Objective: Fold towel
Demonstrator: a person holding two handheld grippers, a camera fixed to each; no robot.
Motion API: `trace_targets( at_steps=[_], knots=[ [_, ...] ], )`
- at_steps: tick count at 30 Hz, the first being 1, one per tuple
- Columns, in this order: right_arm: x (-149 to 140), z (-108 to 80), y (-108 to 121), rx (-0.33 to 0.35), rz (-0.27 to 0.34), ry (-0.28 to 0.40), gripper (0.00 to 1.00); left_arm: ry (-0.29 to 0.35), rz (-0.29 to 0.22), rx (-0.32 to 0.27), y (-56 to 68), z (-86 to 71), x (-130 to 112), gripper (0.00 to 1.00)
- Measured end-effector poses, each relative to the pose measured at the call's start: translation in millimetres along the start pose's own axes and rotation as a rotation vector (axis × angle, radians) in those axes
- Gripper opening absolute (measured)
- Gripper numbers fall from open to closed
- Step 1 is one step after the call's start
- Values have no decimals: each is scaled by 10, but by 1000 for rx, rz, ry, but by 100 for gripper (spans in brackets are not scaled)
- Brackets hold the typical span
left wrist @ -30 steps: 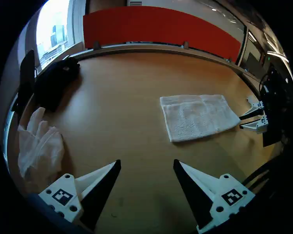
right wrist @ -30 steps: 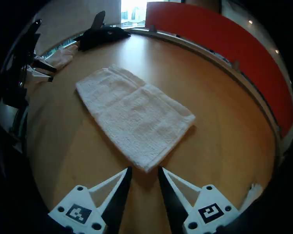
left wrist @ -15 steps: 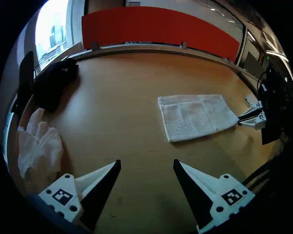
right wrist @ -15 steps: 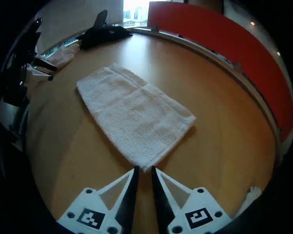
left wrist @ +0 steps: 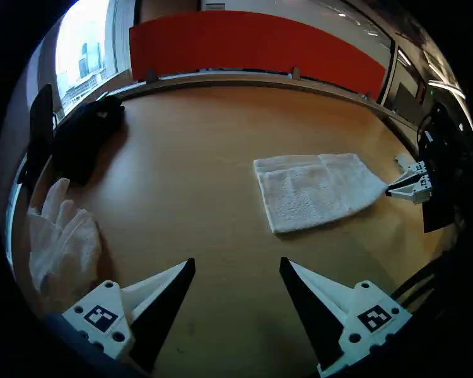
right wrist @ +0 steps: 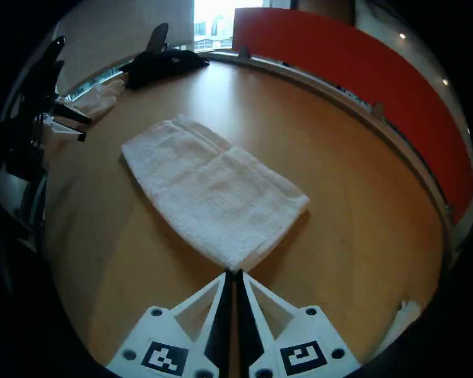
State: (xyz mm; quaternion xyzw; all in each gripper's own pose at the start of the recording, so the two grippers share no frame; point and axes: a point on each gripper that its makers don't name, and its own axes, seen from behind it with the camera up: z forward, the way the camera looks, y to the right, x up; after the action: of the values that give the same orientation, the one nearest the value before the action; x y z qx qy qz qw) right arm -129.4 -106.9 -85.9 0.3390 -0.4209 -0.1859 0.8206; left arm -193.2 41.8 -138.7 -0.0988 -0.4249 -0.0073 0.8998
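As the towel lies ahead, the right gripper pinches its corner.

A light wooden table with a curved far edge spreads across the scene. Along that far edge stands a long red divider panel. At the far left, a bright window shows buildings outside. A black bag lies on the table's left side, beside a dark chair back. Nearer on the left sits a crumpled white plastic bag.
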Motion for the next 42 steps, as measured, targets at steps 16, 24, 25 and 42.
trace_targets(
  at_steps=[16, 24, 25, 42],
  knots=[
    [495, -524, 285, -84, -9, 94, 5, 20, 22, -7, 10, 37, 173, 100],
    [681, -751, 383, -119, -37, 121, 5, 30, 32, -16, 52, 55, 244, 100],
    [695, -776, 396, -124, -41, 123, 5, 32, 32, -17, 55, 55, 253, 100],
    [873, -1023, 393, -148, -108, 146, 6, 43, 35, -21, 53, 35, 304, 100]
  ],
)
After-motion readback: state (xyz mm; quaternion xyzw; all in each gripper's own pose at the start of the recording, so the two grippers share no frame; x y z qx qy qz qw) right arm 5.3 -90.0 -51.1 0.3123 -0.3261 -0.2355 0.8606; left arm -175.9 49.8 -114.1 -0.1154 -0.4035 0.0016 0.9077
